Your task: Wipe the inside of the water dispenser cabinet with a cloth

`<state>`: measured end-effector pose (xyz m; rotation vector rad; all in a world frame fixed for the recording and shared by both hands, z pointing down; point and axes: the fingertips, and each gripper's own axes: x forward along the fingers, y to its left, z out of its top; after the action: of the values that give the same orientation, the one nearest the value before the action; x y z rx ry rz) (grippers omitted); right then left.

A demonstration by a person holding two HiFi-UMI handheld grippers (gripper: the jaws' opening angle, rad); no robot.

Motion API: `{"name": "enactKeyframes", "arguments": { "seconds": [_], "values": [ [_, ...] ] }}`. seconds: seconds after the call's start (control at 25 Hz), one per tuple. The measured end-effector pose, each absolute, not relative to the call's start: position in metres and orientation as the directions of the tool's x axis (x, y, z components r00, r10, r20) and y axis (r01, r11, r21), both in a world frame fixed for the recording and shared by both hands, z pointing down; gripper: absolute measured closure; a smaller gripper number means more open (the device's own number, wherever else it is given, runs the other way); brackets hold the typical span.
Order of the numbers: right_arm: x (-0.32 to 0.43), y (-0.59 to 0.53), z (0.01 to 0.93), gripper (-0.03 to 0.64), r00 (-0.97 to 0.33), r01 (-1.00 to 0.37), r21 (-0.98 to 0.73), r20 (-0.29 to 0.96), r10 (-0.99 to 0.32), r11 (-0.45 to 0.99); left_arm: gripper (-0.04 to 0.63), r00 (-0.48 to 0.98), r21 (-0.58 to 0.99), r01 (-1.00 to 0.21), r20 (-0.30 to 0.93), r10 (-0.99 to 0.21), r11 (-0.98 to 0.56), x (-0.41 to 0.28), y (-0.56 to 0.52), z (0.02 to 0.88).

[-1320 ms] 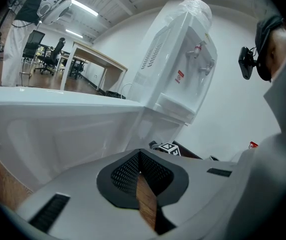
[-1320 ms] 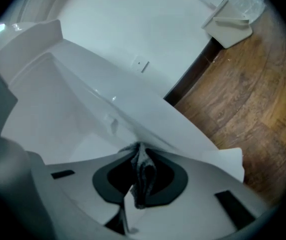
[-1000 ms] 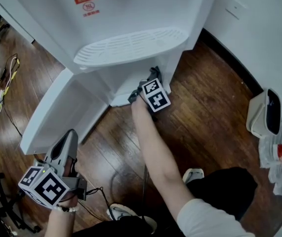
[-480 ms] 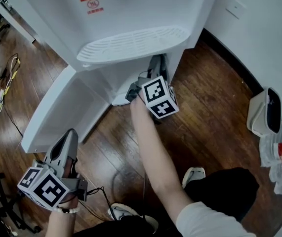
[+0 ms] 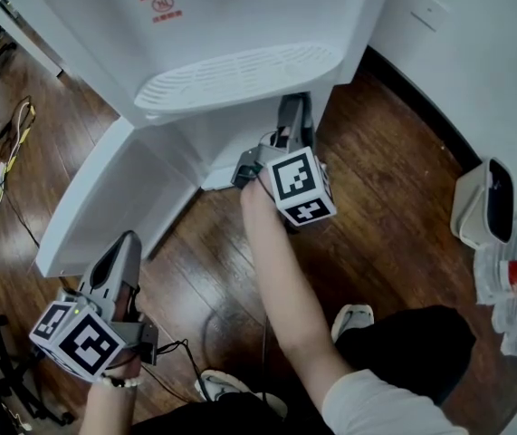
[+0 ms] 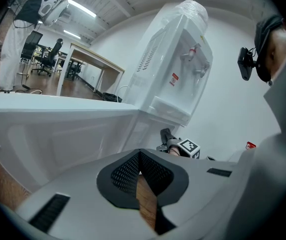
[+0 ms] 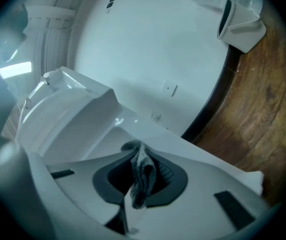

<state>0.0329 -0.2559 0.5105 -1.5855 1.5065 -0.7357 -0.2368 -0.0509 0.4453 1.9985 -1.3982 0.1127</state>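
1. The left tongs (image 5: pixel 123 241) are at 7 o'clock in the head view, low over the wooden floor (image 5: pixel 394 179). Their own view shows the left tongs (image 6: pixel 139 156) with the pads brought together at the tips and nothing between them.
2. At 9 o'clock the white cabinet door (image 5: pixel 104 198) hangs open, and the cabinet (image 5: pixel 226 148) behind it shows plain white walls.
3. The water dispenser (image 5: pixel 240 25) fills 12 o'clock. It carries a red label (image 5: pixel 158 3) whose print is too small to read, above a slotted drip tray (image 5: pixel 240 78).
4. Just right of centre, the right tongs (image 5: pixel 292 105) point toward 12 o'clock, with the tips at the right edge of the cabinet opening, under the tray. Their own view shows the right tongs (image 7: pixel 140 176) clamped on a bunched grey cloth (image 7: pixel 144 171).
5. At 3 o'clock stands a white container (image 5: pixel 471 208) with a dark opening; what it holds cannot be seen.
6. At 4 o'clock are clear bottles (image 5: pixel 512 288) with red labels that cannot be read.
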Motion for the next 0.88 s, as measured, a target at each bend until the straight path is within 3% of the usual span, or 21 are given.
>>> {"name": "enactKeyframes", "arguments": {
  "seconds": [0.52, 0.88],
  "values": [
    [0.034, -0.261, 0.690, 0.580, 0.103, -0.607, -0.741, 0.286, -0.953, -0.288, 0.609, 0.417, 0.483, -0.858, 0.450, -0.790, -0.178, -0.227, -0.061, 0.453],
    [0.004, -0.294, 0.696, 0.581, -0.031, -0.753, -0.628, 0.333, -0.943, -0.197, 0.609, 0.413, 0.482, -0.861, 0.474, -0.778, -0.163, -0.223, -0.070, 0.466]
  ]
}}
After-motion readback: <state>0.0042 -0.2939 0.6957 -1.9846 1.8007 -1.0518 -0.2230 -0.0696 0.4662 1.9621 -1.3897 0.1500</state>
